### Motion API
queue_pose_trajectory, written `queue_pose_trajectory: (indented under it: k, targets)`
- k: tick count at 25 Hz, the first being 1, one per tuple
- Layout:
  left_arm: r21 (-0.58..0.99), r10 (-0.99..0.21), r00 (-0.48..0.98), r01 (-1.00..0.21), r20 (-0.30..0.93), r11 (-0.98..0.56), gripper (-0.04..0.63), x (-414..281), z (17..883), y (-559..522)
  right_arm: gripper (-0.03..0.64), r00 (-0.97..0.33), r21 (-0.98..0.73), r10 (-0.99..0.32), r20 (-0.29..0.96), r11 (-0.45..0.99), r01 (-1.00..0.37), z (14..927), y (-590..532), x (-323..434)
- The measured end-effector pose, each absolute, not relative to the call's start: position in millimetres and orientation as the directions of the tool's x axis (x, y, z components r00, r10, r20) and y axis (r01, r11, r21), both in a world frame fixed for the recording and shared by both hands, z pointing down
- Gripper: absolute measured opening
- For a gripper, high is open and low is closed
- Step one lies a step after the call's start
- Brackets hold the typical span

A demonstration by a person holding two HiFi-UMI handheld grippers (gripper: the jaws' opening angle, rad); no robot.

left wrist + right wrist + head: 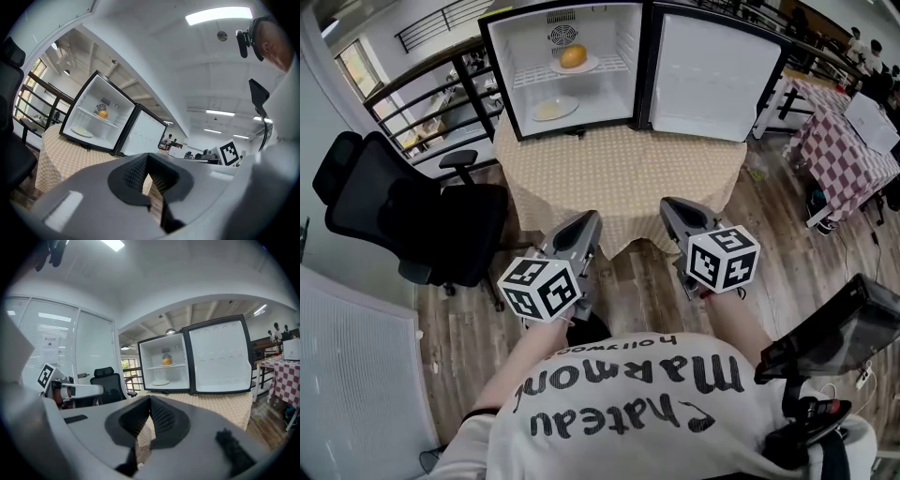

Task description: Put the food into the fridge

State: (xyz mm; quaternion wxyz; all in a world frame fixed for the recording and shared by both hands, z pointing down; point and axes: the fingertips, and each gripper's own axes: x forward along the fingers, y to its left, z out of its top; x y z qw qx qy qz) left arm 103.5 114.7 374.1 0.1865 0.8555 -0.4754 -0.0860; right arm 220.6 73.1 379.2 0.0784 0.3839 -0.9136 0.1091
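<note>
Food (pixel 573 56) in fridge (pixel 511 56), well apart from closed left tool (pixel 586 221), right tool (pixel 673 207).

Black-lettered white T-shirt (pixel 623 412) — grey left gripper (pixel 588 219), right gripper (pixel 671 206)

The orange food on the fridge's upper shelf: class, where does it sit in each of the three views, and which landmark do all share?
Head view: orange food top centre, on the upper shelf of the fridge.
Left gripper view: small, left of centre.
Right gripper view: just right of centre, above the middle.
Shared landmark: the fridge's open door, right of the food in every view.
</note>
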Motion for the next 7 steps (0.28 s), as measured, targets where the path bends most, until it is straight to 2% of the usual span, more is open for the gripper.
queue_pose_trajectory:
  k: [7]
  targets:
    - [0.390, -0.844, 0.536, -0.783, 0.030, -0.484, 0.005, 109.1, 371.7, 114.6, 0.015, -0.695, -0.144, -0.686, 0.217, 0.681, -0.718, 379.2, 72.7, 225.5]
